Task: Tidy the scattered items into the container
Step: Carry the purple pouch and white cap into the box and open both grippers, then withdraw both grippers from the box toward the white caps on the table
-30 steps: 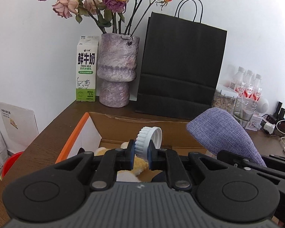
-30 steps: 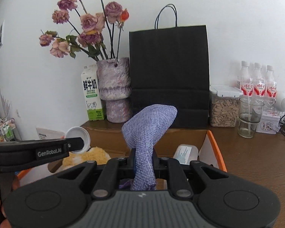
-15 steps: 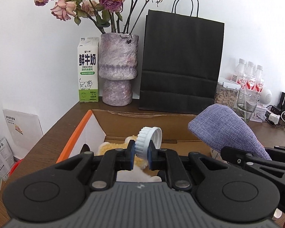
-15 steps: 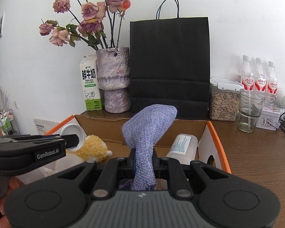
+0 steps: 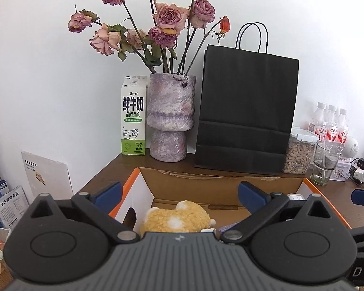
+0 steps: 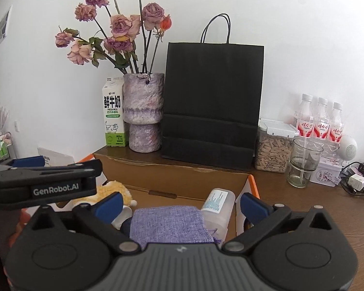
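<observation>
Left hand-held gripper [image 5: 180,192] opening, empty | plush toy [image 5: 177,220] half-hidden | box [image 5: 220,184] cropped

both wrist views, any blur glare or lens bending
Left wrist view: sharp, evenly lit, no glare; the fisheye bows the black paper bag and darkens the top right corner. Right wrist view: equally sharp and soft-lit; both top corners are dark, and the milk carton leans inward.

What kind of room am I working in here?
Probably a home or small office corner: a wooden table against a white wall, holding a vase of dried roses, a milk carton and water bottles.
</observation>
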A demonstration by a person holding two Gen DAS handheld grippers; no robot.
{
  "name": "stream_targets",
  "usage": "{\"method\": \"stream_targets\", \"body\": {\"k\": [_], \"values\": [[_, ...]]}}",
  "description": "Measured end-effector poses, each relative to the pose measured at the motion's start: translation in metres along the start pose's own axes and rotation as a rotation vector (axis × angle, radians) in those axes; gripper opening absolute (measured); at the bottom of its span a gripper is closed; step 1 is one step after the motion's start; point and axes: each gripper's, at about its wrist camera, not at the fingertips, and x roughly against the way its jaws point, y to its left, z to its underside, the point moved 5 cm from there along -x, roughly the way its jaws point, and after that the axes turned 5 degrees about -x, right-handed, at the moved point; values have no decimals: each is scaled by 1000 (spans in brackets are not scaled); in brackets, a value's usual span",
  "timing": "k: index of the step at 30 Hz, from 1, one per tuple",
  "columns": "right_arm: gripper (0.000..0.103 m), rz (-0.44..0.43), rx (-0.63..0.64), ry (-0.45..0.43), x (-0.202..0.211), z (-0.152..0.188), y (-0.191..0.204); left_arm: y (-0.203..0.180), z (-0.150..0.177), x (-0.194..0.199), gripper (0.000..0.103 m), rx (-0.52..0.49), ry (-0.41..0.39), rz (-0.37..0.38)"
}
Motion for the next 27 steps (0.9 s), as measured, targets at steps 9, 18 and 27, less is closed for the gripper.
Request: {"method": "stream_targets", "body": {"k": [9,18,27], "values": [[103,8,-3,-4,1,0,0,0,-4,6,103,6,-12,8],[103,25,27,-44,20,0,2,11,-6,38,103,21,-65,35],[103,40,48,-93,62,16,-13,40,3,73,103,12,-99,23]]}}
